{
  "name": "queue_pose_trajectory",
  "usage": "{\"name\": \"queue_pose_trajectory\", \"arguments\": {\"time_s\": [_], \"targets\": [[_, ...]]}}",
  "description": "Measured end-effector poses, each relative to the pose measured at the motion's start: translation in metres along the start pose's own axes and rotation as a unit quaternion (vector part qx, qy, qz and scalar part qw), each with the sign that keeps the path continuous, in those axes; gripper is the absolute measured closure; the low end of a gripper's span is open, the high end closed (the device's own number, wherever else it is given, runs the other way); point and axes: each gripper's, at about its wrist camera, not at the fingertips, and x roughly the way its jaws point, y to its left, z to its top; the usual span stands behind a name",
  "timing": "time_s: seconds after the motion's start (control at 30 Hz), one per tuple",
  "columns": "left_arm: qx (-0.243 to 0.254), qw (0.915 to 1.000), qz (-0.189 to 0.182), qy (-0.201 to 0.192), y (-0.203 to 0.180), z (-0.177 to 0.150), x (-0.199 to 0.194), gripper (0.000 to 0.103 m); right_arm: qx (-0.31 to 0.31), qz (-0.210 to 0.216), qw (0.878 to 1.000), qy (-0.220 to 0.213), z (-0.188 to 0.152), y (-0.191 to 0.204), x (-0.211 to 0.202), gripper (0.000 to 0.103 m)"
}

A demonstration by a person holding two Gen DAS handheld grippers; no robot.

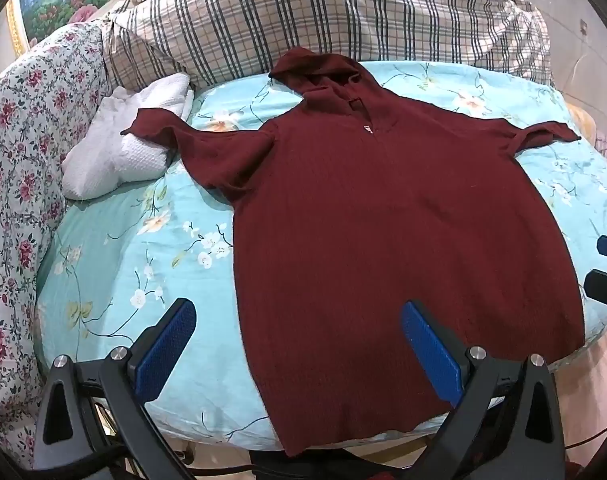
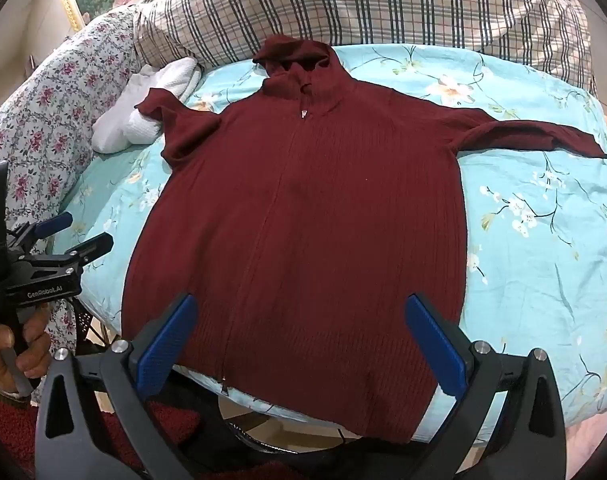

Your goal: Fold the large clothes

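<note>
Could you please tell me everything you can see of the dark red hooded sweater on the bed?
The dark red sweater is a ribbed knit with a hood, a front zipper closed to the neck, and long sleeves. It lies flat, front up, on the floral blue sheet; one cuff rests on a white towel. Neither gripper touches it.

The bed [image 1: 115, 272] wears a turquoise flowered sheet; a dark red hooded sweater [image 1: 383, 216] lies flat across it; a white towel [image 1: 119, 152] sits at its left.

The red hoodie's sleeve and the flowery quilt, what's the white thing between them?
A folded white towel lies there on the blue floral sheet; the maroon hooded sweater rests its cuff on it. The left wrist view shows this best.
</note>
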Motion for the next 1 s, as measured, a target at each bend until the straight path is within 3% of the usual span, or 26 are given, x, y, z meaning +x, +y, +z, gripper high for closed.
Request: {"name": "queue_pose_trajectory", "arguments": {"time_s": [1.0], "targets": [[0.001, 1.0000, 0.001, -0.005, -0.003, 0.005, -0.002, 0.000, -0.004, -0.006, 1.000, -0.012, 0.000, 0.002, -0.004, 0.000]]}}
